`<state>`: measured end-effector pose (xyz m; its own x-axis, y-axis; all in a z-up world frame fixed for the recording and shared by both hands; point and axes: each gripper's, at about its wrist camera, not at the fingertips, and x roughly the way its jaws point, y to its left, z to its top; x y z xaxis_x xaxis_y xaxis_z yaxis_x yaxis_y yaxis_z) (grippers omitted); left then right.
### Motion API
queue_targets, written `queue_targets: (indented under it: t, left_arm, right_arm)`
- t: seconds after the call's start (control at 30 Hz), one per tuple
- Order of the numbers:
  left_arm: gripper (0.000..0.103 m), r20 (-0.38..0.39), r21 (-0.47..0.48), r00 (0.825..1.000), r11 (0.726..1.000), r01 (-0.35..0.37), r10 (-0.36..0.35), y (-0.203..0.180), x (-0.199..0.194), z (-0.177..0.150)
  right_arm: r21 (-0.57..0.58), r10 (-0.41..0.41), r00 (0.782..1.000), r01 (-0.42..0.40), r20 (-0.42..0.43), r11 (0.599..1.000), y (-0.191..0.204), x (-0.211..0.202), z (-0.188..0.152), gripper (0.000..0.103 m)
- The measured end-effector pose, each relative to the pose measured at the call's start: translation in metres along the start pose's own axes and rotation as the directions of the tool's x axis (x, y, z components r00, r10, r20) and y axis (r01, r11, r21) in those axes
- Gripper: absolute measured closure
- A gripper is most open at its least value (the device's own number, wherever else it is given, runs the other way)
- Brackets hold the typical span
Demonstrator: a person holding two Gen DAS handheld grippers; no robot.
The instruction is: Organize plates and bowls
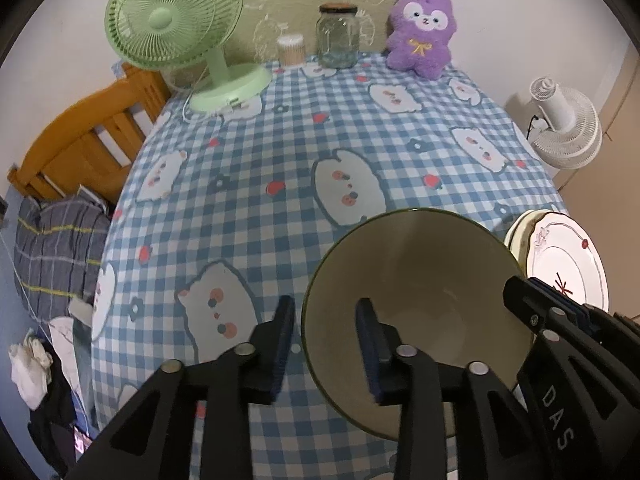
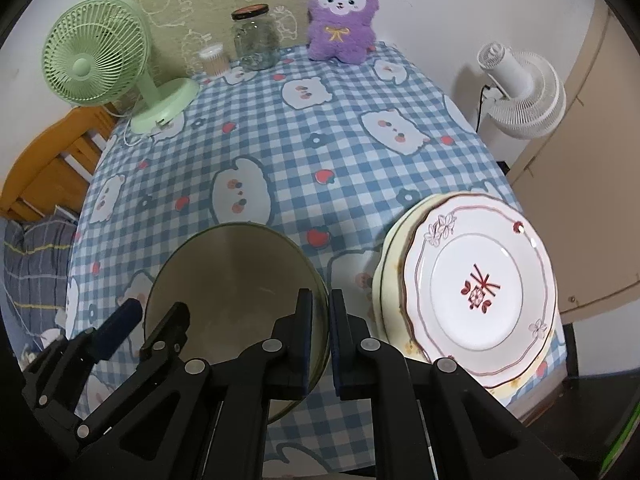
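Note:
A cream bowl [image 1: 416, 280] with a dark green rim sits near the table's front edge; it also shows in the right wrist view [image 2: 236, 276]. My left gripper [image 1: 326, 344] is open and straddles the bowl's left rim, one finger outside and one inside. My right gripper [image 2: 320, 340] is shut on the bowl's right rim. To the right lies a stack of plates [image 2: 476, 292], a white floral plate on top of a yellowish one; it also shows in the left wrist view [image 1: 568, 260].
The table wears a blue checked cloth [image 1: 280, 152]. At its back stand a green fan [image 1: 180, 28], a cotton swab box [image 1: 291, 49], a glass jar [image 1: 338, 36] and a purple plush toy [image 1: 422, 32]. A white fan [image 2: 520, 92] stands off the right edge.

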<state>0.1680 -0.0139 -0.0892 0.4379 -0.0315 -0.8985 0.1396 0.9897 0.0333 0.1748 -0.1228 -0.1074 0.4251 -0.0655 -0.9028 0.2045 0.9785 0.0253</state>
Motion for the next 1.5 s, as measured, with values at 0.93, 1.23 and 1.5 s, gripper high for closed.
queue_targets:
  t: [0.93,1.23,1.5]
  left_arm:
    - [0.032,-0.016,0.006,0.997,0.998,0.07,-0.069,0.008,0.029,-0.007]
    - [0.032,-0.049,-0.013,0.994,0.996,0.093,-0.094,0.009,0.046,-0.006]
    - [0.029,-0.065,-0.009,0.991,0.993,0.12,-0.12,0.005,0.052,-0.008]
  right_arm:
    - [-0.062,0.041,0.999,-0.042,-0.027,0.997,0.006,0.036,0.0,0.032]
    - [-0.059,0.065,0.996,-0.069,-0.064,0.996,0.011,0.053,0.003,0.032]
    - [-0.024,0.1,0.992,-0.102,-0.071,0.994,0.004,0.061,0.0,0.033]
